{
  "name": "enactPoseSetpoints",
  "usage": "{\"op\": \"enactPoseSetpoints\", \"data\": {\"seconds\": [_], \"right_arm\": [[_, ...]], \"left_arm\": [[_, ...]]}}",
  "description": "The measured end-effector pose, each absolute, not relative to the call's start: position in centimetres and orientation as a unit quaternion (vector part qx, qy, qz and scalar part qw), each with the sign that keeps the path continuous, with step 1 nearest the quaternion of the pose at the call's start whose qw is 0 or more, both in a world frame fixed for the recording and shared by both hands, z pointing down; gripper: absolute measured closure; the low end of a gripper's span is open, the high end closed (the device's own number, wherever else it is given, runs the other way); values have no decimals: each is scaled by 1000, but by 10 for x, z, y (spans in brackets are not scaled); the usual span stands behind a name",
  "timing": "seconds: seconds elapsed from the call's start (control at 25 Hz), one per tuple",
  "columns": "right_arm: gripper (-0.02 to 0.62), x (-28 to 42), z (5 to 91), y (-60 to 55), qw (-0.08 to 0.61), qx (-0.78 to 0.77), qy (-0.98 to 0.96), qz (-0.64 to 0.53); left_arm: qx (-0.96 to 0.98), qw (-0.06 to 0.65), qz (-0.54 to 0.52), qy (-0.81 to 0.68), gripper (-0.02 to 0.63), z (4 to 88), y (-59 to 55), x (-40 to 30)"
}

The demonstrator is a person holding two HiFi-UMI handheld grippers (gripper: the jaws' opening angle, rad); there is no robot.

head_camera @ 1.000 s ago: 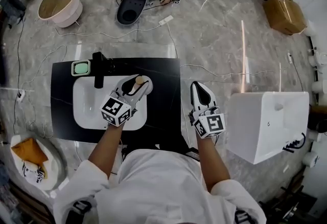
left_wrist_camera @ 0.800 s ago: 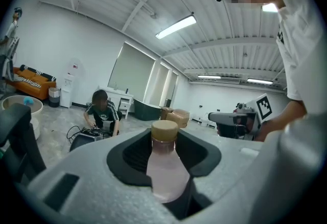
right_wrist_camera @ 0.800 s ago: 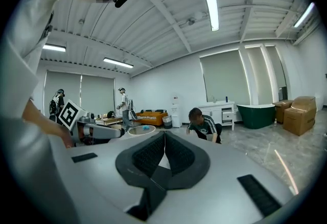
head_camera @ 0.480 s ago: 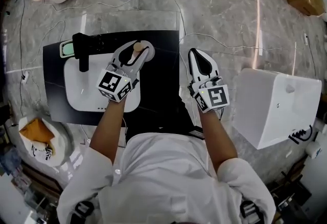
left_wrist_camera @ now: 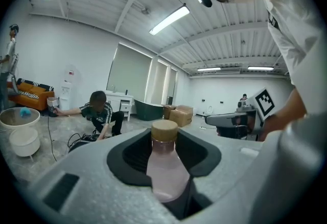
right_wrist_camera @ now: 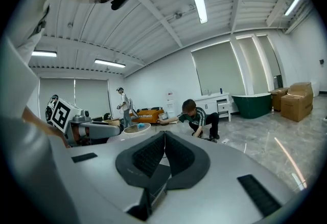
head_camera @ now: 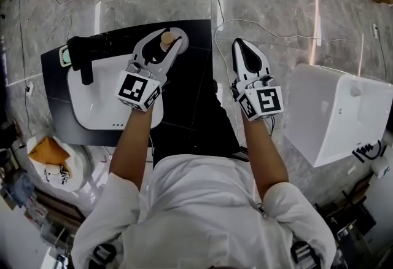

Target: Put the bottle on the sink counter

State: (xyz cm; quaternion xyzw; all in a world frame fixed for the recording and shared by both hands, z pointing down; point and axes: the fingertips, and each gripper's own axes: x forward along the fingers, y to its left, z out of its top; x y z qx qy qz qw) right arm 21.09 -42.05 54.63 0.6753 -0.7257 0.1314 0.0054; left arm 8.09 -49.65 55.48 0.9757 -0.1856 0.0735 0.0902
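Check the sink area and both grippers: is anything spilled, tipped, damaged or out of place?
Nothing stands out. The bottle is upright and capped in the left gripper, over the far right part of the counter, with no spill showing. The right gripper is shut and empty, off to the counter's right. The sink looks intact.

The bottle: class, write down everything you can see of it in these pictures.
The bottle is small, pale pink, plastic-looking, with rounded shoulders, a narrow neck and a tan cap. It stands upright, gripped at its sides by the jaws of the left gripper. From the head view it is above the black sink counter, by the white basin's far right corner; whether its base rests there is hidden.
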Motion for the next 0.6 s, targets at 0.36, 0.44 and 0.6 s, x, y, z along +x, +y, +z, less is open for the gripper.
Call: {"op": "enactPoseSetpoints", "data": {"seconds": [0.36,0.44,0.6], "right_arm": [[580,232,572,-420,18,683,-717,134],[580,242,575,-419,14,692,-709,136],[580,259,580,-419,13,701,-700,136]], "left_arm": [[972,93,78,-200,458,582,-505,100],[971,93,80,-204,457,587,-507,105],[970,93,84,-210,457,596,-510,112]]}}
